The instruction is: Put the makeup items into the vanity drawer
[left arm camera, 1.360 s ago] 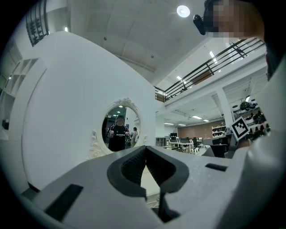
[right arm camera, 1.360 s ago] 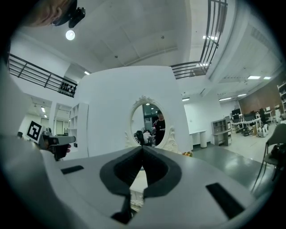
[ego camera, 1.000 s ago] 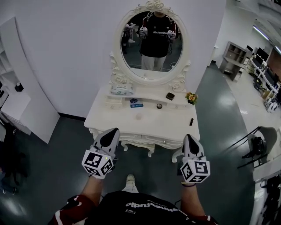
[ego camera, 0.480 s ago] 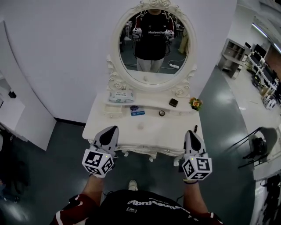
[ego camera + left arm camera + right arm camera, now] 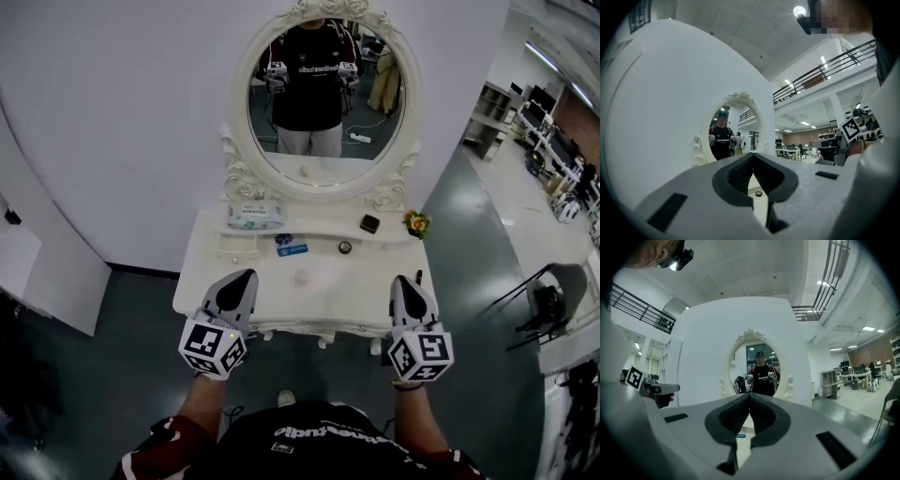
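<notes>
The white vanity table with its oval mirror stands just ahead of me. On its top lie a blue card, a small round compact, a black square box, a pale puff and a dark tube by the right edge. My left gripper hovers over the front left edge, shut and empty. Over the front right edge is my right gripper, shut with nothing in it. The tabletop hides the drawer front. The compact shows through the left gripper. The blue card shows through the right gripper.
A tissue pack and a small flower pot sit on the vanity's raised back shelf. A white partition stands to the left, a dark chair to the right, and shelving at the far right on the grey-green floor.
I have come closer to the vanity: the table now reaches under both gripper tips. Both grippers stay shut and keep their spacing.
</notes>
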Tool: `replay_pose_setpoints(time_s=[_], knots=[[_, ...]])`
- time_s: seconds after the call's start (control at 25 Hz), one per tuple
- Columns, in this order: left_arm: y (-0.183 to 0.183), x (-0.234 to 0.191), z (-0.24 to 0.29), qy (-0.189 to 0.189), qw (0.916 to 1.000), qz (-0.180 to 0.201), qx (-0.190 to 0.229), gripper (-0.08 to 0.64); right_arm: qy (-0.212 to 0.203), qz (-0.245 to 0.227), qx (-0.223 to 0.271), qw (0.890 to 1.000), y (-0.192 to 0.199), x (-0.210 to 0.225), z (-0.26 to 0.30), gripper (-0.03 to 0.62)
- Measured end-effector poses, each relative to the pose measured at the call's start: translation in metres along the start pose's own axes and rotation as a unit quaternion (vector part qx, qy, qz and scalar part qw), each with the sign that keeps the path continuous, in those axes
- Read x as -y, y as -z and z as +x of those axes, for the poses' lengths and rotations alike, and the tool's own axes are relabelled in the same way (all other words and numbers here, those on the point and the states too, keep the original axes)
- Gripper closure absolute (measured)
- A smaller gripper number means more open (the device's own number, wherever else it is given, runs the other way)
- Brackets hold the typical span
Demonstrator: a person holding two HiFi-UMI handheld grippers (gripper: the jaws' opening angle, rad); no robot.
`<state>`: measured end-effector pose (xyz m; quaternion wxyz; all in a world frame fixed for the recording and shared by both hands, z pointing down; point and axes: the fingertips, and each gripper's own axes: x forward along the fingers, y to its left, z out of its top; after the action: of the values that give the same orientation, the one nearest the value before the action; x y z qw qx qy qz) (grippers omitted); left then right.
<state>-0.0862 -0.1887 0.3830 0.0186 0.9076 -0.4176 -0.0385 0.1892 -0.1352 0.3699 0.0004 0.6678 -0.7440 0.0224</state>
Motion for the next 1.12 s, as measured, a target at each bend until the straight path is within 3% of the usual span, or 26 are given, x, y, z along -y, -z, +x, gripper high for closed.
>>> replay_pose_setpoints(time_s=[0.32, 0.68, 0.8, 0.88, 0.96, 1.12], knots=[[0.003, 0.001, 0.017, 0.008, 0.9999, -0.013, 0.006, 0.555, -0.009, 0.004, -0.006, 1.0, 0.005, 0.001, 0.017, 0.588], [-0.005, -0.002, 0.047, -0.016, 0.9998, 0.014, 0.005, 0.555, -0.039, 0.004, 0.002, 0.999, -0.001, 0.013, 0.053, 0.588], [-0.009, 0.004, 0.056, 0.004, 0.9998, 0.015, 0.013, 0.554, -0.044, 0.005, 0.002, 0.999, -0.001, 0.017, 0.063, 0.588], [-0.01, 0.014, 0.062, 0.034, 0.9992, 0.016, 0.016, 0.456, -0.049, 0.006, 0.002, 0.999, -0.001, 0.018, 0.067, 0.588], [-0.009, 0.017, 0.066, 0.044, 0.9988, 0.016, 0.016, 0.403, -0.052, 0.008, 0.0, 0.999, 0.001, 0.019, 0.071, 0.588], [-0.002, 0.016, 0.075, 0.035, 0.999, 0.024, 0.008, 0.39, -0.055, 0.008, -0.005, 0.998, 0.003, 0.022, 0.076, 0.588]])
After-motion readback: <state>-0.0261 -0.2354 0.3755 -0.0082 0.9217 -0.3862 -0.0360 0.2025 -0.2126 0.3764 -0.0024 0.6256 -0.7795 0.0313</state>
